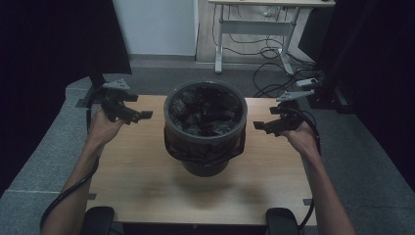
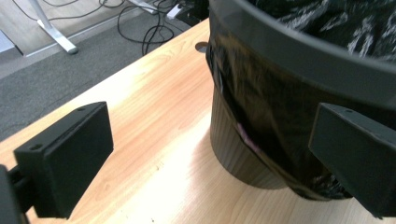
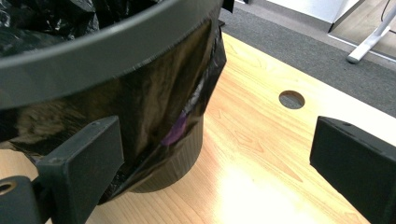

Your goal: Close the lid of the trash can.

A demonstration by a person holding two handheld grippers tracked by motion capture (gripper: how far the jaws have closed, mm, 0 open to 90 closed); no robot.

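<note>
The dark waste bin (image 1: 204, 128), lined with a black bin bag (image 1: 205, 111), stands on the wooden tabletop (image 1: 142, 181) between the two claws. The left claw (image 1: 139, 111) and right claw (image 1: 262, 123) each hang beside it, jaws wide and empty, facing inward (presumably to catch the bag's overhang from both sides at once).

A light wooden surface (image 1: 147, 181) (with a round cable hole (image 3: 291, 99)) stands on grey carpet (image 1: 44, 152); behind it, black cables (image 1: 266, 73) trail beneath a white-legged desk (image 1: 254, 27).
</note>
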